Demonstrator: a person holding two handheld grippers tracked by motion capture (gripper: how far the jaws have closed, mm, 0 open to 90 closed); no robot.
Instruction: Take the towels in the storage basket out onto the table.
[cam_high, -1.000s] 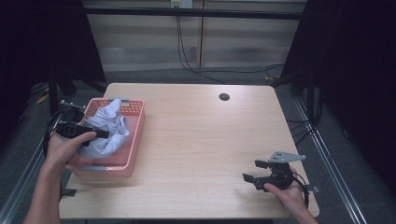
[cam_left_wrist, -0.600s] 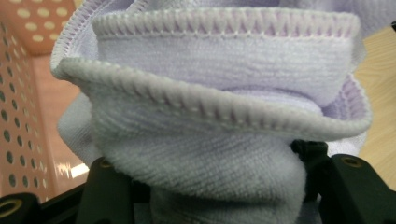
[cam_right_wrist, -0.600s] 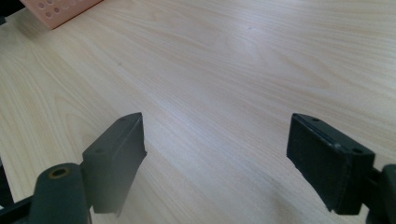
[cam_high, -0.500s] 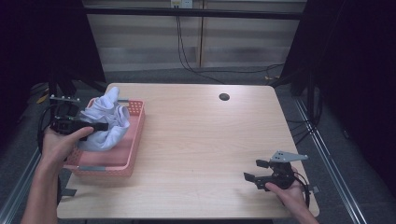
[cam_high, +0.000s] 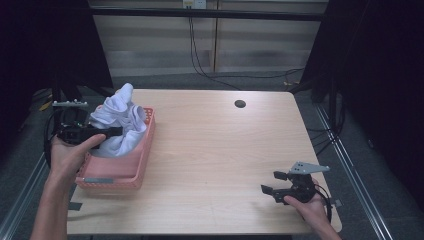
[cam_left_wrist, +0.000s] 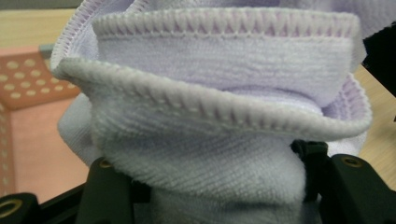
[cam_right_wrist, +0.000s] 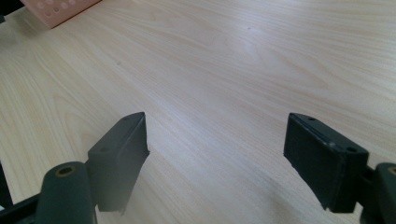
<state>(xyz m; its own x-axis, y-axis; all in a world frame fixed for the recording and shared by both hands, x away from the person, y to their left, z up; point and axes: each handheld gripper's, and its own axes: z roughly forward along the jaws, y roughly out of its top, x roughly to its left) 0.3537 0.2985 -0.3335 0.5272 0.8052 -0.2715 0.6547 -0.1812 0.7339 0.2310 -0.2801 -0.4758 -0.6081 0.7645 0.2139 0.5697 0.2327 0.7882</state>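
Black fingers of the right gripper (cam_high: 276, 182) are gaping wide over the bare pale wooden surface (cam_high: 215, 150), holding nothing. Farther off at the left edge, the left gripper (cam_high: 111, 132) is clamping a bunched white terry cloth (cam_high: 122, 117), which is hanging over the pink perforated plastic basket (cam_high: 117, 167)

I am seeing a white cloth (cam_high: 120, 122) with a pale lilac tint and a ribbed stitched hem, a salmon-pink basket (cam_high: 131, 170) dotted with round holes, a light wood-grain desk (cam_high: 215, 165), and my black tool (cam_high: 112, 131) jaws
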